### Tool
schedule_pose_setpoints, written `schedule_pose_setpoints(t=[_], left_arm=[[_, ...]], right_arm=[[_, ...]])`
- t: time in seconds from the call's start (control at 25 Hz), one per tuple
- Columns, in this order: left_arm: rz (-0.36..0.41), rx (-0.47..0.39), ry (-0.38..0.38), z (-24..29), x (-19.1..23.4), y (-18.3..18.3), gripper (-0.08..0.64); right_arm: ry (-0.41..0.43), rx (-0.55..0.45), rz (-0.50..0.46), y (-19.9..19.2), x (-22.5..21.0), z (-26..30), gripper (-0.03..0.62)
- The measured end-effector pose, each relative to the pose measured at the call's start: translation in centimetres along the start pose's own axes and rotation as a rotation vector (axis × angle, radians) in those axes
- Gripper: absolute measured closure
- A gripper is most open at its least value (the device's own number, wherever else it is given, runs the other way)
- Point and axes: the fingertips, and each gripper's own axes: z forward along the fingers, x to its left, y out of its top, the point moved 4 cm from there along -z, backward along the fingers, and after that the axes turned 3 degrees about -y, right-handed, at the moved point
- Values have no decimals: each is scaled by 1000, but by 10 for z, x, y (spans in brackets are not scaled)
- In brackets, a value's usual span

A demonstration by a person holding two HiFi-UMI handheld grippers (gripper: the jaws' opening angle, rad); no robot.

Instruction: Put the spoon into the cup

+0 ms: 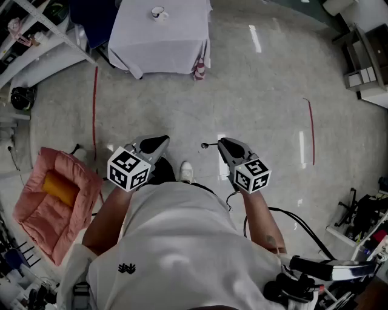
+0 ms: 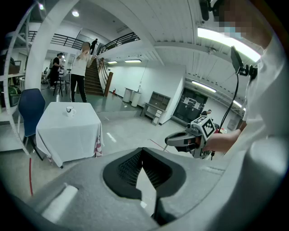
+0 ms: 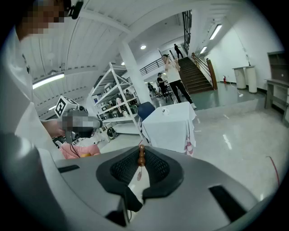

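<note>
Most of the spoon (image 3: 141, 156) is hidden by the pads of the right gripper (image 1: 222, 143), which is clamped on it. Only a brown knobby end is seen sticking up between the jaws, and a thin dark bit with a round tip is seen poking out to the left. The cup (image 1: 159, 13) is seen far off on the white-covered table (image 1: 176, 42), too small to be made out well. The left gripper (image 1: 162, 141) is closed with nothing in it.

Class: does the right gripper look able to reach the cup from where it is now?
Probably not: the cup sits on the table, far across the floor from the right gripper. Nothing blocks the way.
</note>
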Motion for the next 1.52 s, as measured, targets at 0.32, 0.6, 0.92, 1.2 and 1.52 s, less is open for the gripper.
schedule_pose_setpoints(t=[0.32, 0.6, 0.92, 1.2, 1.52], left_arm=[[-13, -25, 5, 14, 57, 16, 550], [-50, -86, 13, 39, 146, 72, 551], [-73, -144, 70, 45, 259, 124, 551], [-113, -146, 132, 47, 317, 142, 549], [-205, -178, 298, 78, 406, 199, 550]], right_arm=[[-15, 15, -18, 35, -30, 46, 549], [48, 75, -81, 111, -55, 114, 549], [59, 72, -118, 222, -100, 228, 549], [92, 32, -134, 292, -131, 315, 549], [218, 38, -133, 390, -204, 441, 549]])
